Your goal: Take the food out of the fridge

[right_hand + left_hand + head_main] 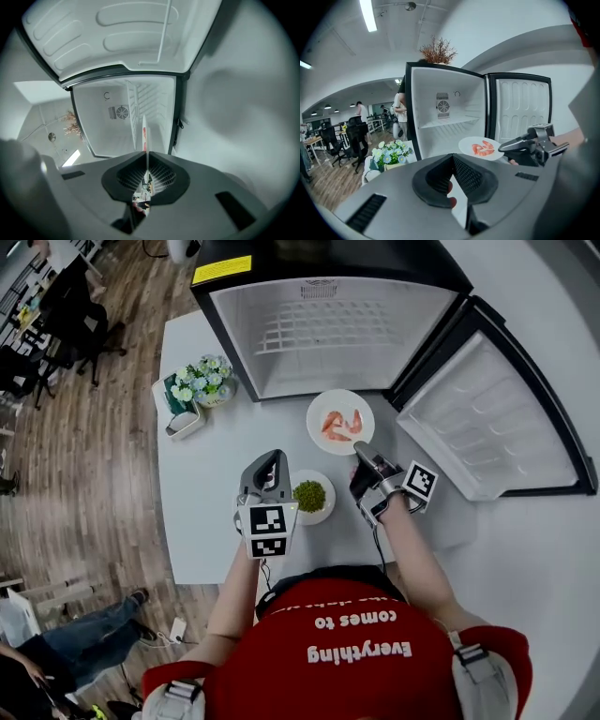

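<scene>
Two dishes of food sit out on the white tabletop [202, 488] in front of the open fridge [328, 306], whose shelves look bare. At the far left stands a small pot of flowers [200, 381], no part of the job. Next comes the left tool [272, 463], hovering low over the tabletop with its jaws drawn together on nothing, just beside the small dish of peas [310, 496]. That dish looks light and stiff, but the peas are loose and would roll off at any tilt. The safest hold is probably the rim on its near side, with the dish kept level.

Farther right and nearer the fridge is the plate of shrimp [339, 399]. The right tool [360, 450] is clamped on its near rim, rolled on its side so the plate shows edge-on between the jaws in the right gripper view. The plate is likely ceramic or hard plastic: rigid, smooth and breakable. A one-sided pinch on a thin, slick rim lets it sag or slip, so I would keep the grip firm and the moves slow. The shrimp [342, 423] themselves look soft and wet and could slide. Whether the plate rests on the tabletop or hangs just above it cannot be told. At the far right the fridge door [487, 418] stands wide open.
</scene>
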Demonstrator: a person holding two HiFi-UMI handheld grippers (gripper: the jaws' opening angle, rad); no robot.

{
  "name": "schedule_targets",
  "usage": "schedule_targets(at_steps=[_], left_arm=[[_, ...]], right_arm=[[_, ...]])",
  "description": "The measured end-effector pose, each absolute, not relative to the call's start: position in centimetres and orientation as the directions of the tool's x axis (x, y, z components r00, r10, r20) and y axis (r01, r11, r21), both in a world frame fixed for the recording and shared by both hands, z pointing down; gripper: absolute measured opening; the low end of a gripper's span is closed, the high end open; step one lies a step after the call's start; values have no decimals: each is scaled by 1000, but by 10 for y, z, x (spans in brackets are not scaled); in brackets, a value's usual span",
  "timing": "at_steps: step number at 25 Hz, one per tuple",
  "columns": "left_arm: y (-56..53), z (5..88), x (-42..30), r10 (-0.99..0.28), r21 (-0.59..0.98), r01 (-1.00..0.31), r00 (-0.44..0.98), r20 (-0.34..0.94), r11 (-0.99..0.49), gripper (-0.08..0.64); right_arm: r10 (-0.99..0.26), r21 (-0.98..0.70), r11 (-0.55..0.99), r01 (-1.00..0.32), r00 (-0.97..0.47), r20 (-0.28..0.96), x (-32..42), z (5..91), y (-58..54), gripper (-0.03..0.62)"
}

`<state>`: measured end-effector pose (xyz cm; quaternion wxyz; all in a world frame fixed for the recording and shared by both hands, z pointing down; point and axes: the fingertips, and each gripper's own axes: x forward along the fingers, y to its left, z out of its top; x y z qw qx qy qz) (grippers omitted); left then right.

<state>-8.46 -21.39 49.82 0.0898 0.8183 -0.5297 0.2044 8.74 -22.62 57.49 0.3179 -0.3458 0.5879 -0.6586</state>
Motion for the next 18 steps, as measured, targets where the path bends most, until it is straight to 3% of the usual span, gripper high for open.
schedule_targets(at_steps=[18], left_arm=[[-116,473,-90,-852,-31,-920,347,393,-390,8]], right_arm=[[-722,-999,46,-22,-691,-18,60,507,-117,25]])
